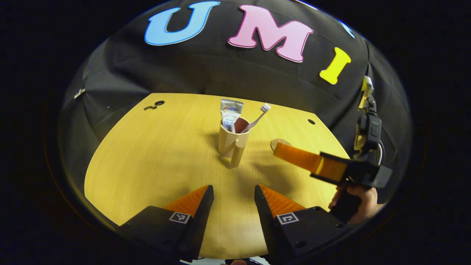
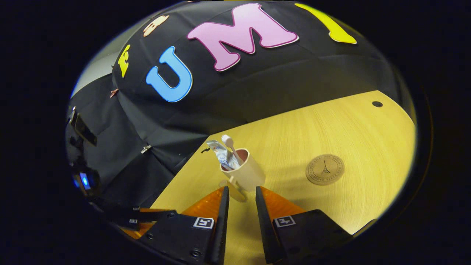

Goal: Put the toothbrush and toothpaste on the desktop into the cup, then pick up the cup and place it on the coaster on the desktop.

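Two grippers, both yours, both over the desktop (image 1: 154,154). Your left gripper (image 1: 233,195) hangs back from the cup (image 1: 232,141), fingers spread wide, gripping nothing, pointed at the cup with bare wood between. Your right gripper (image 2: 241,195) is low and close to the cup, its fingers parted by a narrow gap on either side of the handle (image 2: 235,191), whose lower end sits between the tips; can't tell if they touch it. In the left gripper view that same gripper reaches in from the right, held by your hand (image 1: 358,204), its fingers partly covering the coaster (image 1: 279,142).

Cup is beige, dark reddish inside, standing upright on the desktop, handle facing your left gripper. The toothpaste (image 1: 231,112) tube and the toothbrush (image 1: 259,116) are both in the cup, brush head up, leaning away from the tube.

Coaster is round, brown, flat on the wood, to the right of the cup and apart from it, nothing on it. Small dark holes (image 1: 311,121) dot the far edge of the desktop.
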